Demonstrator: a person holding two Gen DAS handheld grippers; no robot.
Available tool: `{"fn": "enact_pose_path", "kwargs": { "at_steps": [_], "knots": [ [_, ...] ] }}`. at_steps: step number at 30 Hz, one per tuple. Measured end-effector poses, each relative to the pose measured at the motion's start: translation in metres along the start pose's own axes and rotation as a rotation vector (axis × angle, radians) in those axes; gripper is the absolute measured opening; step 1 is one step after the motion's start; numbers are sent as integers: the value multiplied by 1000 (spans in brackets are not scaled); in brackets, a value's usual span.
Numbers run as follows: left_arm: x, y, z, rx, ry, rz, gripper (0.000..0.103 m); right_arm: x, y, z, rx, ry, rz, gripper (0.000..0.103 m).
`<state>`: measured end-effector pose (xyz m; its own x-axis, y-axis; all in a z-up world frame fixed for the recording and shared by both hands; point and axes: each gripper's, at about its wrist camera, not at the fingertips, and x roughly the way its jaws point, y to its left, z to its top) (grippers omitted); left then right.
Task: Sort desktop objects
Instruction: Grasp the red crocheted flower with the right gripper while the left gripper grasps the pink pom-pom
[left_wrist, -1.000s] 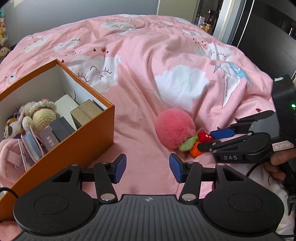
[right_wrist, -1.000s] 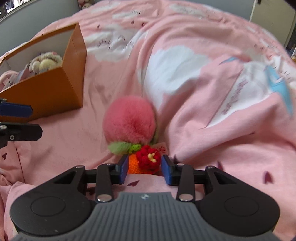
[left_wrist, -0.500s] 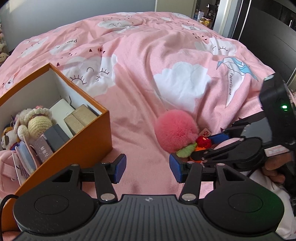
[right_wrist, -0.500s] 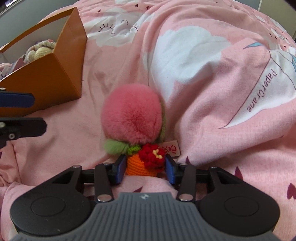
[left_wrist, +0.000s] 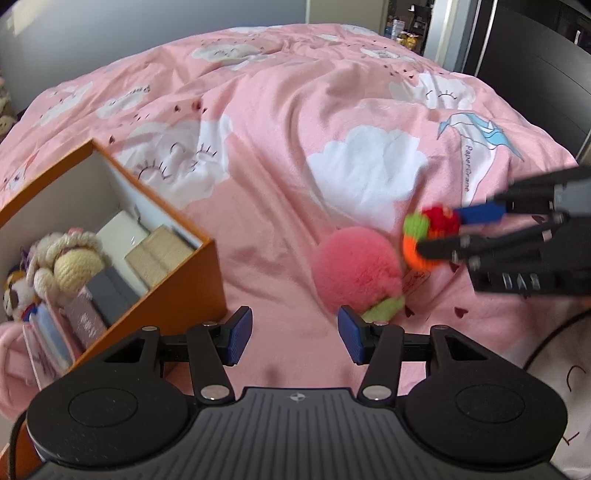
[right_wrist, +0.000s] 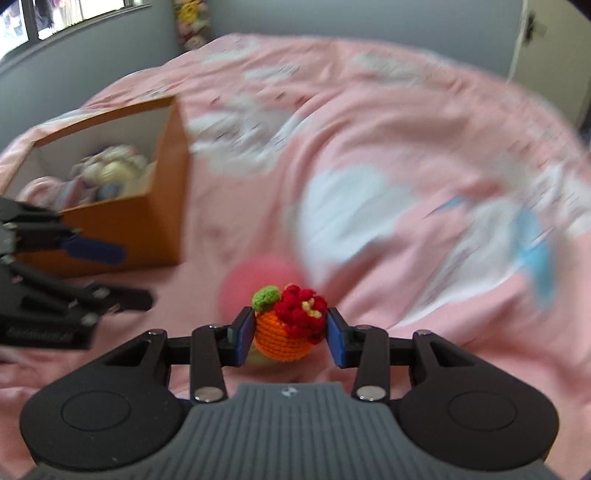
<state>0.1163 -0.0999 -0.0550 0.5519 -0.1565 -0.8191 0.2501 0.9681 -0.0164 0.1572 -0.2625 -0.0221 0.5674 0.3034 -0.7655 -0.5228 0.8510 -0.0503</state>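
Note:
My right gripper (right_wrist: 291, 336) is shut on a small crocheted orange toy (right_wrist: 284, 334) with a red flower and a green leaf, lifted off the pink bedspread. The left wrist view shows that same crocheted toy (left_wrist: 428, 236) at the right, pinched in the right gripper (left_wrist: 448, 233). A fluffy pink pompom (left_wrist: 360, 271) with a green leaf lies on the bed just beyond my left gripper (left_wrist: 295, 336), which stands open with nothing between its fingers. The pompom (right_wrist: 258, 284) shows blurred behind the held toy.
An orange box (left_wrist: 173, 291) sits at the left, holding plush dolls, small boxes and cards; the same box (right_wrist: 122, 221) appears in the right wrist view. The pink cloud-print bedspread (left_wrist: 332, 129) spreads out beyond. A dark wardrobe (left_wrist: 535, 55) stands far right.
My right gripper closed on the crocheted toy and lifted it off the bed, away from the pompom. The left gripper stayed open and nearly still.

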Motion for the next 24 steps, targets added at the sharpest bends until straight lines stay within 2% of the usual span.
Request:
{"fn": "enact_pose_path", "kwargs": {
  "at_steps": [3,7,15,24],
  "knots": [
    [5,-8,3,35,-15,-10,60,11,-12,0,-10,11,-70,44],
    [16,-16,6,64,-18,-17,60,22,-27,-10,50,20,-13,44],
    [34,-18,3,65,-26,-38,60,34,-30,-16,72,22,45,44],
    [54,-25,5,85,-20,-64,66,39,-27,-17,63,45,64,44]
  ]
}}
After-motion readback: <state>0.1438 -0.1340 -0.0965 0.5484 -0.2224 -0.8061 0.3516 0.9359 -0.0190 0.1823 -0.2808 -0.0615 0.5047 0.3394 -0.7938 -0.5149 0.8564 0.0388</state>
